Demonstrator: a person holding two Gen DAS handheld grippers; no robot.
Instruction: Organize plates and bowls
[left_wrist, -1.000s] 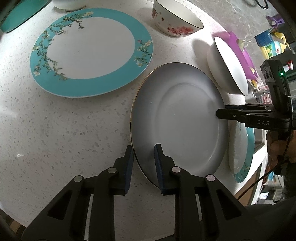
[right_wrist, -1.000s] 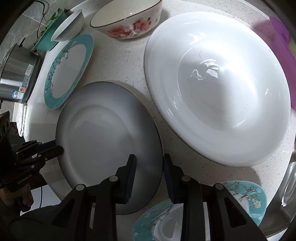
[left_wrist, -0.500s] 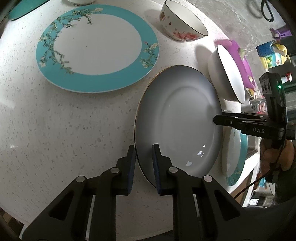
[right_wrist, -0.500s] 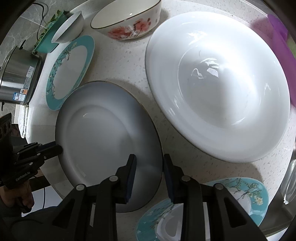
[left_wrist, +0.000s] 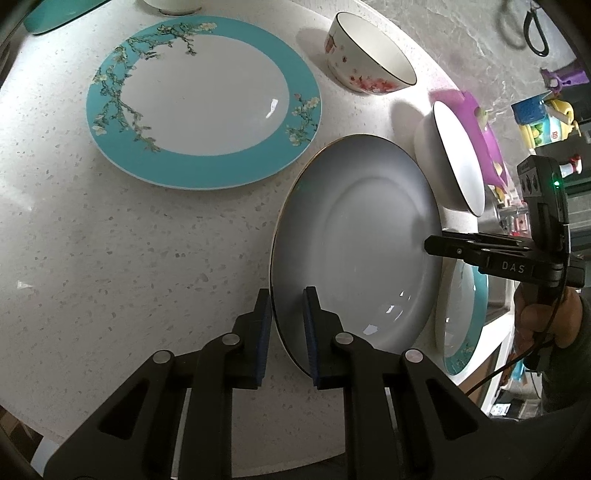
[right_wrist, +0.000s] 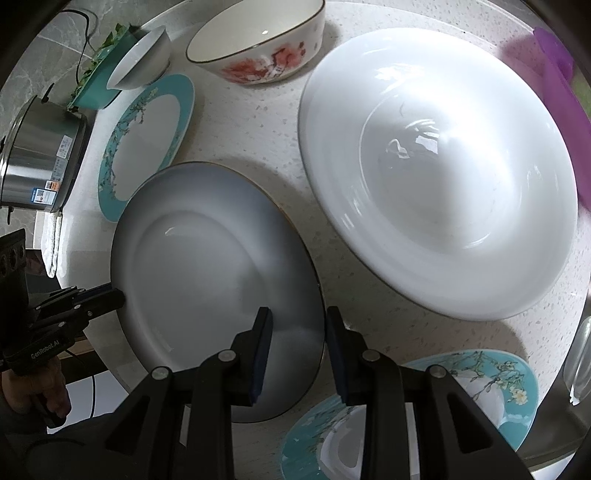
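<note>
A grey plate with a thin gold rim is tilted up off the white speckled counter; it also shows in the right wrist view. My left gripper is shut on its near rim. My right gripper straddles the opposite rim with its jaws a little apart; it also shows in the left wrist view. A large teal-rimmed floral plate lies to the left. A flowered bowl and a large white bowl stand nearby.
A second teal floral plate lies under the grey plate's right side at the counter edge. A small white bowl, a steel pot and a purple item stand around. The counter edge is close on the right.
The grey plate has risen and tilted further up, held at both rims. Both grippers have moved with it, and the teal plate now sits closer in the left view.
</note>
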